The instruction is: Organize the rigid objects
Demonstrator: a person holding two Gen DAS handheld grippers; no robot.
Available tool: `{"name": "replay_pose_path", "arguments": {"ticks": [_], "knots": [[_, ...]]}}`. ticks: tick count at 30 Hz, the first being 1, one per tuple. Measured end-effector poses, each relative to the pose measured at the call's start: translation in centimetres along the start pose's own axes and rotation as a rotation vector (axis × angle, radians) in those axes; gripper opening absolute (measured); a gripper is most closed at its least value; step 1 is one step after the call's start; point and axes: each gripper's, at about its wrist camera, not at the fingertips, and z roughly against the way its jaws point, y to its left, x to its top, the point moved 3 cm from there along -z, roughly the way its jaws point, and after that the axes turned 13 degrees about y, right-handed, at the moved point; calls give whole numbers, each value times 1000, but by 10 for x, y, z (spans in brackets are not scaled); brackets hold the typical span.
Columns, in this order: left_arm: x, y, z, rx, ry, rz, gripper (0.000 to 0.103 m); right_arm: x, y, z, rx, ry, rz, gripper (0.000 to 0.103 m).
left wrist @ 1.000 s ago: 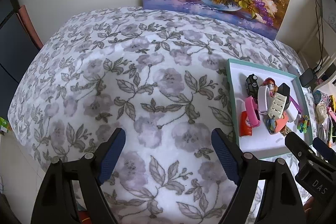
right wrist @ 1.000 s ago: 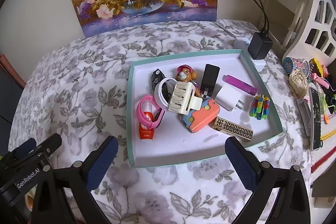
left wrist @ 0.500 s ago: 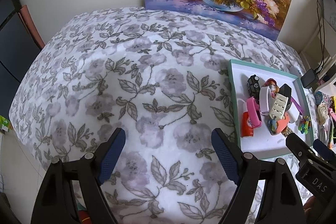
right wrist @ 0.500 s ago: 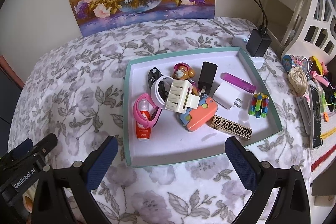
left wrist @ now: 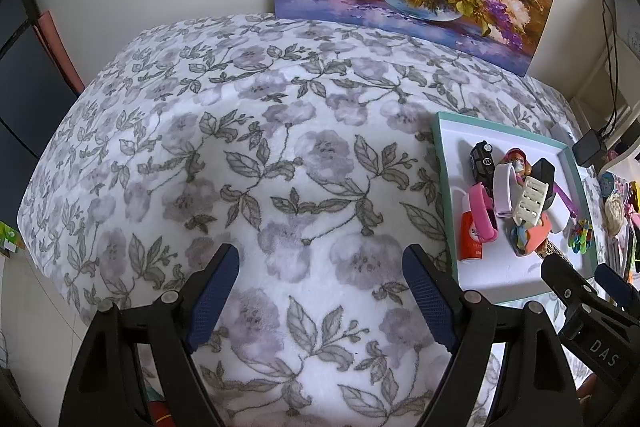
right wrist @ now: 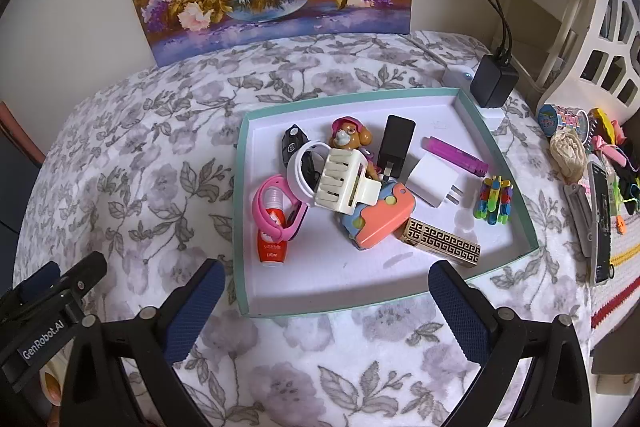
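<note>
On the bed, tray [right wrist: 508,163] holds a jumbled pile of items; both grippers [left wrist: 320,291] [right wrist: 324,303] spread apart, empty — sorting stage unclear.

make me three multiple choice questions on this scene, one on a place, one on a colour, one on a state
1. Where does the cream plastic hair claw lie?
A. inside the teal-rimmed white tray
B. on the flowered cloth
C. against the painting

2. What colour is the loop watch strap around the small red-capped bottle?
A. green
B. pink
C. black

3. How do the jaws of the right gripper stand?
A. shut on the bottle
B. shut on nothing
C. open, holding nothing

Answers: 1 A, it sits on the pile within the tray; 2 B, the strap is pink; 3 C, the blue pads are wide apart before the tray.
</note>
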Motion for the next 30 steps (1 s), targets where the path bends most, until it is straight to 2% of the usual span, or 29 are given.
{"name": "replay_pose_path", "arguments": {"ticks": [30], "knots": [[0,1,0,-1,0,-3,84,-1,-1,-3,-1,1,-3,103]]}}
